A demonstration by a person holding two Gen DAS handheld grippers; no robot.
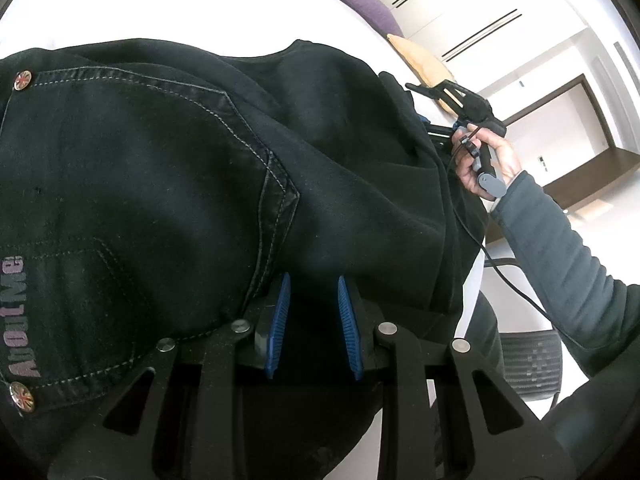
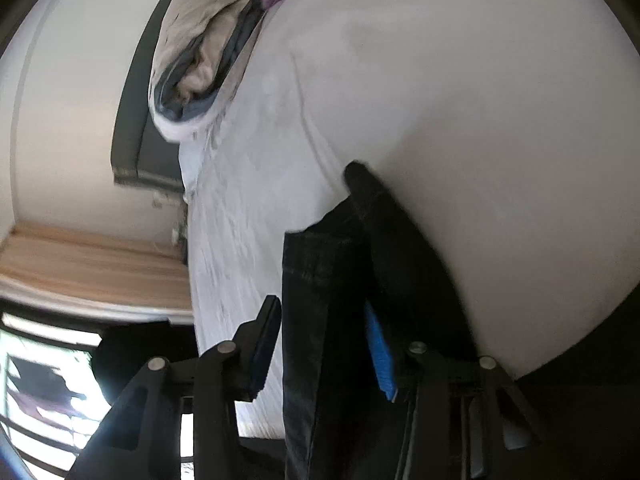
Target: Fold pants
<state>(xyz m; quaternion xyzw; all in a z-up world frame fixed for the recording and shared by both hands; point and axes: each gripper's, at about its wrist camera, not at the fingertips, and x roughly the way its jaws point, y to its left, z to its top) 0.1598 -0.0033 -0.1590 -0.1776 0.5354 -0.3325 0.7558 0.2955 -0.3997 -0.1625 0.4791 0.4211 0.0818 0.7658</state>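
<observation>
1. Left wrist view: Your left gripper has its two blue pads close together, with a small gap between them. The black pants bunch right at the pad tips, so you cannot tell if the pads pinch the cloth or just sit under it. The pants are spread over the white bed, with a stitched back pocket and two shiny rivets. On the right side of this view, your right hand, in a dark sleeve, holds the right gripper at the far edge of the pants. A purple pillow and a tan pillow lie near the bed's far edge.

2. Right wrist view: Your right gripper has a fold of the pants hanging between its pads. The blue pad touches the cloth. The other pad stands apart from it, with white sheet showing in the gap, so the jaws are not clamped. A pile of light and blue clothes sits farther up the bed.
</observation>
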